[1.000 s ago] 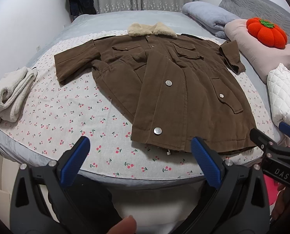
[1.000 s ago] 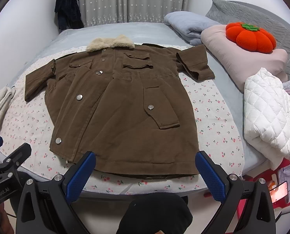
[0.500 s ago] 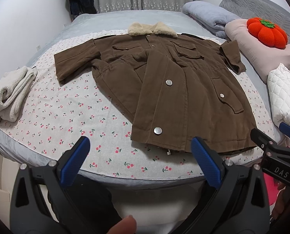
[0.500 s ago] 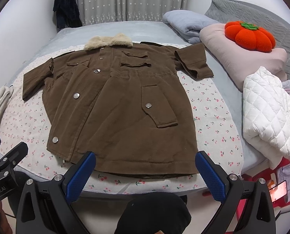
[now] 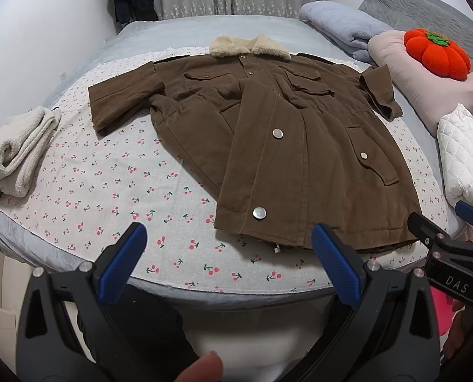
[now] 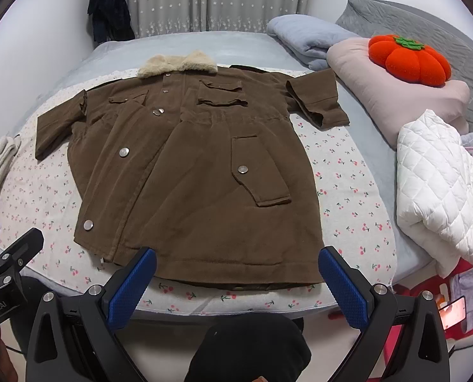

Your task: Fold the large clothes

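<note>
Now: both grippers, left gripper [image 5: 227,251] and right gripper [image 6: 236,273], fingers apart, empty, at bed's [image 5: 204,25] near edge; pinch coat [image 6: 204,172] hem corners, fold evenly toward collar.

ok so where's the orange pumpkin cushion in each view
Left wrist view: the pumpkin cushion is at the upper right edge, on the pink pillow.
Right wrist view: the pumpkin cushion is upper right, nearer the middle, on the same pink pillow.
Shared landmark: the coat's fleece collar, top centre in both.

Matt brown coat [image 5: 300,146] — perhaps corduroy, fleecy collar [image 5: 249,46]
</note>
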The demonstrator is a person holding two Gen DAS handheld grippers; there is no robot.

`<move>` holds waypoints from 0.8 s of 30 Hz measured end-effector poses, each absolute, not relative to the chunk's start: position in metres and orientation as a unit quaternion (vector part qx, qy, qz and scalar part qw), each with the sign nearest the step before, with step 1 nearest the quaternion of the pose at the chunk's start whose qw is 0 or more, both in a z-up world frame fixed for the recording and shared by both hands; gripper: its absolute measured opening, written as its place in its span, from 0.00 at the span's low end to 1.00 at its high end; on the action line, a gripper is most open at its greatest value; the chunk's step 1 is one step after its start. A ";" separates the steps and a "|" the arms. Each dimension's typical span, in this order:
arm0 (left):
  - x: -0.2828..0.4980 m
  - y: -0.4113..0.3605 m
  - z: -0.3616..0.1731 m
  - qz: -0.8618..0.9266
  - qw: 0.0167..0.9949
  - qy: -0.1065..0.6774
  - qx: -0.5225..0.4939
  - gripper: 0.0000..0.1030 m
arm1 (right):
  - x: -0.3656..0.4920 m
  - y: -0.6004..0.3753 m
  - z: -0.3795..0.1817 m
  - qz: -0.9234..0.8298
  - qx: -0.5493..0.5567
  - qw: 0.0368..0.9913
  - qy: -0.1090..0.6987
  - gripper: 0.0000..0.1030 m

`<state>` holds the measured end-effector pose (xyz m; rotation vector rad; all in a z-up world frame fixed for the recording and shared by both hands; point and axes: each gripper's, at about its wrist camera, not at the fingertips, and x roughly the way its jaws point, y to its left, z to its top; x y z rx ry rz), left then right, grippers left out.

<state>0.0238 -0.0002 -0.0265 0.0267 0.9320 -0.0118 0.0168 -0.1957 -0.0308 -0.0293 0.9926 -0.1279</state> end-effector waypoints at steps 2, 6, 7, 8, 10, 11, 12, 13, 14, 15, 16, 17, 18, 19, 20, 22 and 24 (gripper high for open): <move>0.024 0.000 -0.027 -0.005 0.893 0.449 0.013 1.00 | 0.017 -0.196 -0.031 -0.061 -0.014 0.877 0.476 1.00; 0.026 0.000 -0.030 -0.004 0.892 0.453 0.012 1.00 | 0.018 -0.196 -0.031 -0.062 -0.013 0.876 0.478 1.00; 0.026 0.000 -0.031 -0.004 0.891 0.454 0.011 1.00 | 0.018 -0.196 -0.032 -0.062 -0.013 0.876 0.478 1.00; 0.026 0.001 -0.032 -0.004 0.891 0.455 0.011 1.00 | 0.018 -0.196 -0.032 -0.061 -0.013 0.876 0.479 1.00; 0.027 0.001 -0.033 -0.005 0.889 0.457 0.010 1.00 | 0.019 -0.196 -0.033 -0.061 -0.014 0.875 0.480 1.00; 0.029 0.002 -0.034 -0.004 0.889 0.458 0.010 1.00 | 0.019 -0.196 -0.033 -0.061 -0.015 0.875 0.480 1.00; 0.029 0.002 -0.034 -0.003 0.888 0.459 0.010 1.00 | 0.019 -0.196 -0.033 -0.062 -0.016 0.875 0.480 1.00; 0.029 0.002 -0.034 -0.003 0.888 0.459 0.009 1.00 | 0.018 -0.197 -0.033 -0.062 -0.018 0.875 0.480 1.00; 0.030 0.003 -0.035 -0.003 0.888 0.460 0.008 1.00 | 0.018 -0.197 -0.032 -0.062 -0.018 0.875 0.480 1.00; 0.031 0.003 -0.036 -0.003 0.887 0.461 0.007 1.00 | 0.018 -0.198 -0.032 -0.062 -0.018 0.876 0.479 1.00; 0.032 0.005 -0.036 -0.005 0.886 0.463 0.003 1.00 | 0.019 -0.198 -0.032 -0.063 -0.017 0.876 0.478 1.00; 0.034 0.007 -0.037 -0.006 0.885 0.465 -0.001 1.00 | 0.019 -0.199 -0.032 -0.064 -0.017 0.876 0.478 1.00; 0.036 0.010 -0.038 -0.007 0.885 0.466 -0.006 1.00 | 0.020 -0.202 -0.033 -0.065 -0.016 0.875 0.479 1.00; 0.038 0.016 -0.040 -0.010 0.885 0.465 -0.018 1.00 | 0.021 -0.205 -0.033 -0.067 -0.016 0.875 0.479 1.00; 0.041 0.021 -0.042 -0.017 0.885 0.463 -0.030 1.00 | 0.021 -0.208 -0.033 -0.068 -0.016 0.874 0.480 1.00; 0.051 0.034 -0.051 -0.041 0.875 0.478 -0.060 1.00 | 0.023 -0.217 -0.034 -0.074 -0.022 0.871 0.485 1.00; 0.064 0.048 -0.066 -0.072 0.849 0.515 -0.093 1.00 | 0.025 -0.227 -0.035 -0.075 -0.026 0.869 0.489 1.00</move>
